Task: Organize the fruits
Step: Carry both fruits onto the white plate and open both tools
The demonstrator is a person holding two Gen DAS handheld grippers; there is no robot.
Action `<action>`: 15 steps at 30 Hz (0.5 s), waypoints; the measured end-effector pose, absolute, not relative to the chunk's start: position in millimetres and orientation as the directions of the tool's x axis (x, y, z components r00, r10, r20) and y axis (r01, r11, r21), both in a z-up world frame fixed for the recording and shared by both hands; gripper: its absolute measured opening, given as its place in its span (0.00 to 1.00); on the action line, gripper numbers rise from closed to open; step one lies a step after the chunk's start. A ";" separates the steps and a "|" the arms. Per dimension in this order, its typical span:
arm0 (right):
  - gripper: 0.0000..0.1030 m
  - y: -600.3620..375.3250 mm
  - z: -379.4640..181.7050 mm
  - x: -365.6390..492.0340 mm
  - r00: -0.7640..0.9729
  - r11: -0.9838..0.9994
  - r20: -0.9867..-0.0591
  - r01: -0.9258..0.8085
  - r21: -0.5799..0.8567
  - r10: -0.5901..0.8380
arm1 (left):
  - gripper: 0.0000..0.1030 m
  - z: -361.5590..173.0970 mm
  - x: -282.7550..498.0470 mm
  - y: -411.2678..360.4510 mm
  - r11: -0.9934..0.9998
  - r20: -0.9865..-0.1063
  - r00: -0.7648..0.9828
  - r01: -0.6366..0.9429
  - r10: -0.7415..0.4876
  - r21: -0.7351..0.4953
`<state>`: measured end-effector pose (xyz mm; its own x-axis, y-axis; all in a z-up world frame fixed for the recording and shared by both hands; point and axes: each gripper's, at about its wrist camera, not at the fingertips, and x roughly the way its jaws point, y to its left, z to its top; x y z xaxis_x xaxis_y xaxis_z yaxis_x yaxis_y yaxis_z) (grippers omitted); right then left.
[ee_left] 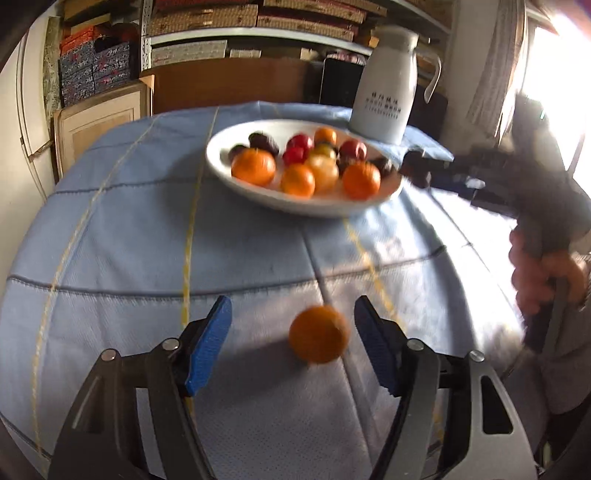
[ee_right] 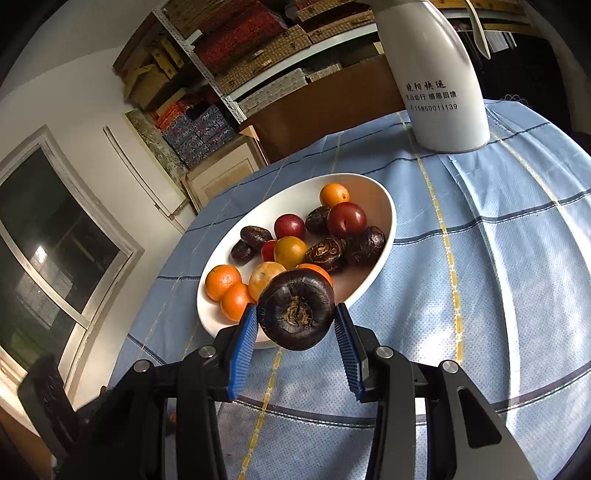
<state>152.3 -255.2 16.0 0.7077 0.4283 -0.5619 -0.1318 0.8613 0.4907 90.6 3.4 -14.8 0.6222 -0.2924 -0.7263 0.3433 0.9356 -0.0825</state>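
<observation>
A small orange point(ee_left: 318, 334) lies on the blue checked tablecloth between the blue pads of my left gripper point(ee_left: 293, 308), which is open; neither pad touches it. The white oval bowl point(ee_left: 255, 190) further back holds several oranges, red plums and dark brown fruits. In the right wrist view my right gripper point(ee_right: 296, 309) is shut on a dark brown wrinkled fruit point(ee_right: 295, 308), held just above the near rim of the bowl point(ee_right: 388, 236). The left wrist view shows that gripper point(ee_left: 417, 168) at the bowl's right end, with a hand point(ee_left: 546, 277) on its handle.
A tall white jug point(ee_left: 388, 92) point(ee_right: 443, 92) stands on the table behind the bowl. Shelves with stacked boxes point(ee_left: 236, 22) fill the back wall. A cupboard door point(ee_left: 99, 122) leans at the left. Bright window light falls from the right.
</observation>
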 end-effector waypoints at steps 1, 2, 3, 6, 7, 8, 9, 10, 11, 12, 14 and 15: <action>0.42 -255.0 15.5 151.5 0.708 0.862 -0.561 -0.132 0.490 0.428 | 0.61 -19.9 91.4 -0.5 0.932 -0.738 0.608 0.354 -0.292 -0.077; 0.42 -255.1 14.7 150.9 0.708 0.861 -0.562 -0.131 0.491 0.428 | 0.61 -23.4 91.2 -4.0 0.925 -0.743 0.595 0.371 -0.306 -0.084; 0.42 -255.7 13.5 151.0 0.706 0.860 -0.563 -0.129 0.493 0.429 | 0.61 -26.2 90.9 -9.9 0.922 -0.751 0.590 0.382 -0.297 -0.064; 0.42 -256.4 10.9 152.6 0.700 0.857 -0.567 -0.127 0.499 0.434 | 0.49 -34.4 96.2 -21.3 0.912 -0.773 0.569 0.410 -0.283 -0.032; 0.42 -256.4 11.0 151.9 0.700 0.857 -0.567 -0.128 0.500 0.435 | 0.46 -37.0 99.2 -23.0 0.906 -0.781 0.549 0.420 -0.297 -0.049; 0.42 -256.3 11.8 151.5 0.701 0.857 -0.565 -0.129 0.498 0.434 | 0.43 -37.3 100.2 -24.1 0.906 -0.782 0.548 0.421 -0.298 -0.050; 0.42 -257.1 13.1 152.4 0.703 0.858 -0.563 -0.131 0.497 0.433 | 0.34 -37.2 99.5 -26.7 0.903 -0.782 0.547 0.428 -0.298 -0.045; 0.42 -257.7 14.2 151.3 0.707 0.857 -0.559 -0.132 0.499 0.434 | 0.34 -37.0 97.2 -29.4 0.901 -0.783 0.550 0.433 -0.293 -0.032; 0.42 -258.1 15.1 150.7 0.708 0.855 -0.555 -0.134 0.500 0.436 | 0.34 -36.8 94.1 -31.3 0.902 -0.782 0.556 0.432 -0.281 -0.017; 0.42 -258.9 15.9 149.7 0.712 0.855 -0.551 -0.135 0.501 0.435 | 0.34 -36.3 90.8 -31.9 0.903 -0.781 0.557 0.430 -0.282 -0.019; 0.42 -260.8 16.3 147.9 0.717 0.855 -0.547 -0.132 0.502 0.432 | 0.34 -34.3 87.8 -29.4 0.902 -0.774 0.553 0.428 -0.307 -0.052; 0.42 -261.5 16.7 147.3 0.719 0.855 -0.545 -0.131 0.502 0.431 | 0.34 -31.1 86.5 -26.9 0.907 -0.766 0.565 0.418 -0.308 -0.056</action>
